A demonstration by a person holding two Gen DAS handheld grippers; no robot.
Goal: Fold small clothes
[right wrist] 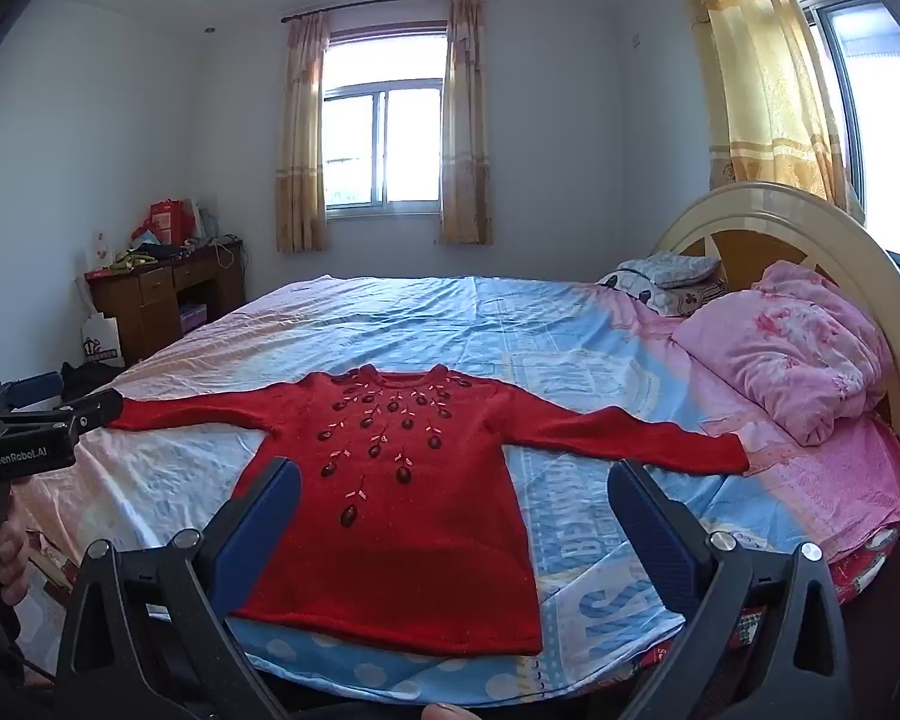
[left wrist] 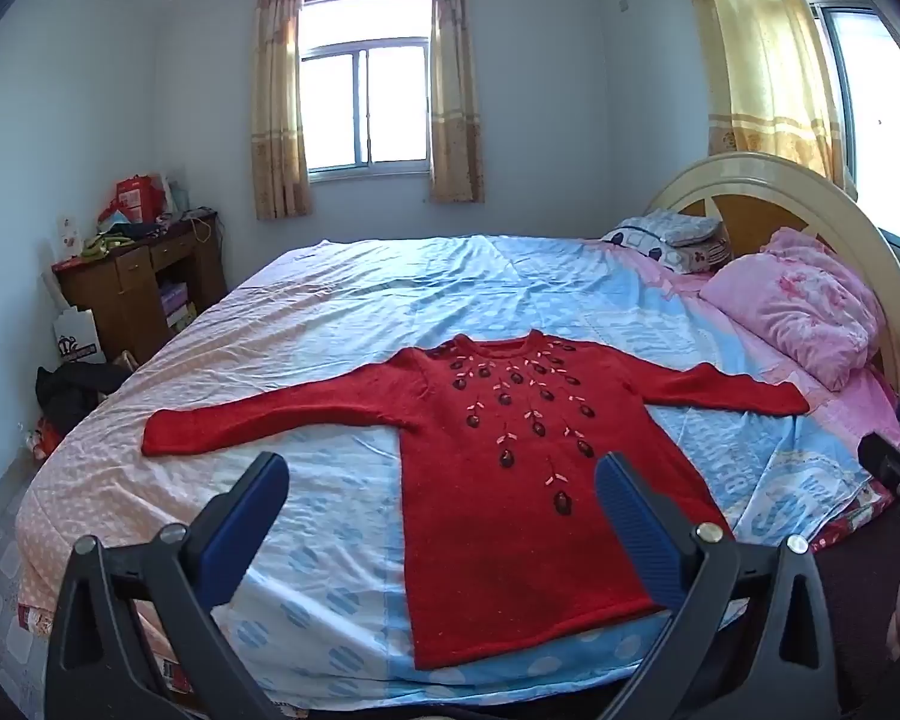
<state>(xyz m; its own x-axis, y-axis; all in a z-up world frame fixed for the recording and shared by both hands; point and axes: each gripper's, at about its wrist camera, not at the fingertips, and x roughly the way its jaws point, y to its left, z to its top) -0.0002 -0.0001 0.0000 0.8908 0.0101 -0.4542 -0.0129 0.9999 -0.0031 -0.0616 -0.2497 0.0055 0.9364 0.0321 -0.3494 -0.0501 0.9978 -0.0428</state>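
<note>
A red knitted sweater (left wrist: 510,480) with dark embroidered flowers lies flat and face up on the bed, both sleeves spread out sideways, hem toward me. It also shows in the right wrist view (right wrist: 402,510). My left gripper (left wrist: 441,468) is open and empty, held above the near edge of the bed, over the sweater's left side. My right gripper (right wrist: 453,477) is open and empty, above the sweater's lower half. The left gripper's body shows at the left edge of the right wrist view (right wrist: 24,426).
The bed (left wrist: 360,312) has a blue and pink sheet. A pink quilt (left wrist: 810,306) and pillows (left wrist: 672,240) lie by the headboard (left wrist: 768,186) on the right. A wooden desk (left wrist: 144,282) with clutter stands at the far left wall.
</note>
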